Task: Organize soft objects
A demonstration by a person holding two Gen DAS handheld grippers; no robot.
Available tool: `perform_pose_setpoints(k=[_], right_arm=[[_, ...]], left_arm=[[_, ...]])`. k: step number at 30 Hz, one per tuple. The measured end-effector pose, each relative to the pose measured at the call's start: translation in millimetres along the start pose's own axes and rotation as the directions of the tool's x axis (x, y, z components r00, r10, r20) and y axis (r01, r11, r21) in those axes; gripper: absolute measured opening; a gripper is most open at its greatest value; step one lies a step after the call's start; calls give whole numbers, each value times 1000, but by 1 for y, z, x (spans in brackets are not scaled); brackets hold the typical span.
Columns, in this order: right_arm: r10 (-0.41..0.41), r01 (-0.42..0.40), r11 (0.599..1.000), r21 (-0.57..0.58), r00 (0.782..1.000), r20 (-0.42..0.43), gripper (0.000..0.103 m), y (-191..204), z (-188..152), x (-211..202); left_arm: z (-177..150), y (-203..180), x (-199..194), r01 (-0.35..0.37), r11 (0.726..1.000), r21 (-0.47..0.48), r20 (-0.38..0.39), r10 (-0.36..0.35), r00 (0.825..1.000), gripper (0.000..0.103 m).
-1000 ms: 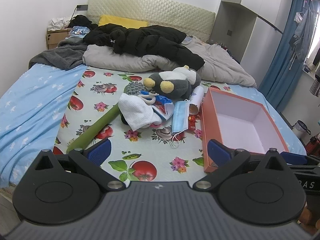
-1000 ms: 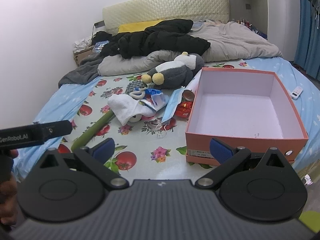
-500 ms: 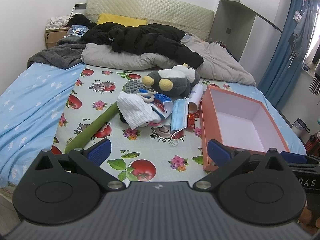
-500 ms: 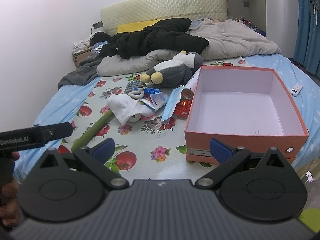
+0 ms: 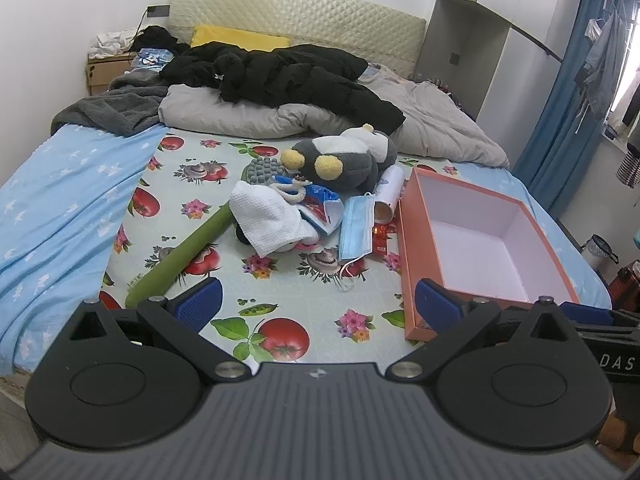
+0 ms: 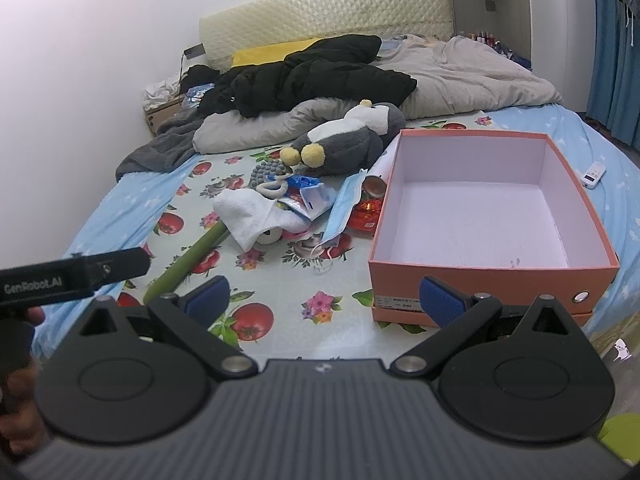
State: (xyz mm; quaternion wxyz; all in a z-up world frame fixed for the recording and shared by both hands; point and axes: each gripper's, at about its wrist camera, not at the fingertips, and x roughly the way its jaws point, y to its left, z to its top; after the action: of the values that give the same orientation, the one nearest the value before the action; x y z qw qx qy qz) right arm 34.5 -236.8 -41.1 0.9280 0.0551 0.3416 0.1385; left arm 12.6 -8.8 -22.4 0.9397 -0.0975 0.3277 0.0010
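Grey-and-white plush penguin is flopped on its side behind my pile: white waffle cloth draped in front, blue face mask lying flat beside the empty orange box

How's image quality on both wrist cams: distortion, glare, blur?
Left wrist: strong fisheye bend at the edges, window side bright, pile around the plush penguin sharp. Right wrist: same bend, wall washed out with a purple cast, orange box sharp.
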Motion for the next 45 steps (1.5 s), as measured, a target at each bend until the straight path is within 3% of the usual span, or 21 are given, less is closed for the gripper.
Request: perform_pose_setpoints(k=[10, 17, 20, 27, 31, 39, 45], right_arm=[[-2, 2, 1000, 21, 1000, -6, 103, 1, -3, 6], [12, -12, 1000, 21, 1000, -6, 97, 1, -1, 11], [24, -23, 999, 32, 1000, -20, 71, 0, 2, 18], [54, -54, 999, 0, 998, -40, 70, 10, 3, 43], [64, -66, 997, -44, 997, -48, 70, 24, 6, 66], [74, -79, 994, -72, 994, -80, 70, 35, 8, 127], [86, -97, 986, -138, 993, -84, 68, 47, 13, 170]], left_arm=[[0, -1, 1, 2, 1000, 1, -2, -2, 1000, 103], [2, -3, 5, 11, 1000, -1, -1, -11, 1000, 103], [7, 0, 14, 11, 1000, -3, -8, -11, 1000, 103], [12, 15, 38, 3, 1000, -22, -12, -3, 1000, 102], [17, 31, 52, 9, 998, -63, 28, -7, 1000, 102], [28, 61, 105, -2, 997, -83, -8, 1, 1000, 91], [35, 80, 153, 4, 993, -117, -47, -10, 999, 90]])
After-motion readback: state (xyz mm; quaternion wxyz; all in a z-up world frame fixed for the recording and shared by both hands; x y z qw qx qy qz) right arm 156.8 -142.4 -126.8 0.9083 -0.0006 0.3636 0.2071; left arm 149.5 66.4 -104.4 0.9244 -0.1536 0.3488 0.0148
